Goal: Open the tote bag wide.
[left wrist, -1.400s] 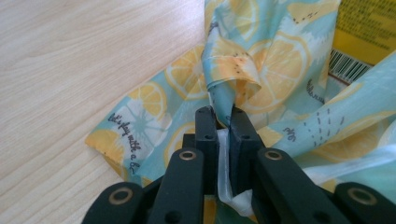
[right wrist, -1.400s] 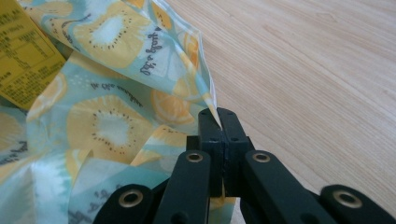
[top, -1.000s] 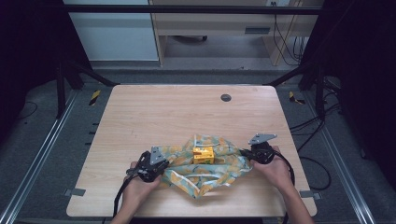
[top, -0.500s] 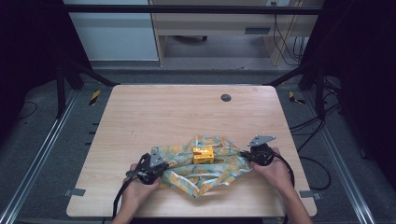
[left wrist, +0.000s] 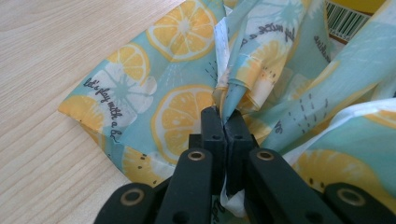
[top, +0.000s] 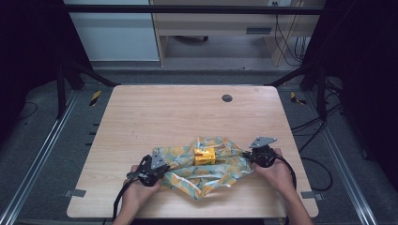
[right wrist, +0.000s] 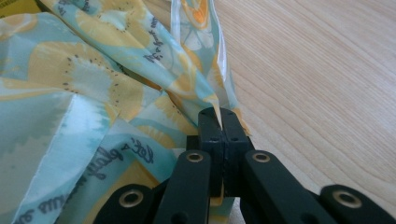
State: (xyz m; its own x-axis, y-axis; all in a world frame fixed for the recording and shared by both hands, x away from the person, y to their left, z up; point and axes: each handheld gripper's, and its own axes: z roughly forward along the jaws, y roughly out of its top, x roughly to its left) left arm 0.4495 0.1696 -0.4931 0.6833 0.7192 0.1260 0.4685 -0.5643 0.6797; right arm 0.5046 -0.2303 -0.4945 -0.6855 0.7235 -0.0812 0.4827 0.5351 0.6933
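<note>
Your left gripper [left wrist: 224,123] pinched the lemon-print cloth [top: 206,171] at nine o'clock — your right gripper [right wrist: 219,121] at three — both jaws clamped tight on fabric.

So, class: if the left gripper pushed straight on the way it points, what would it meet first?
The left gripper, shut on the cloth, would first push into more bunched cloth; probably the yellow box lies beyond, though depth is unclear.

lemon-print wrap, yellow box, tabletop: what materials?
Teal lemon-print cloth: thin woven fabric by the look, matte, with soft folds and a stitched hem. Small yellow box: probably printed cardboard, with sharp edges and a barcode. Pale tabletop: wood-grain laminate or veneer, smooth, low sheen.
</note>
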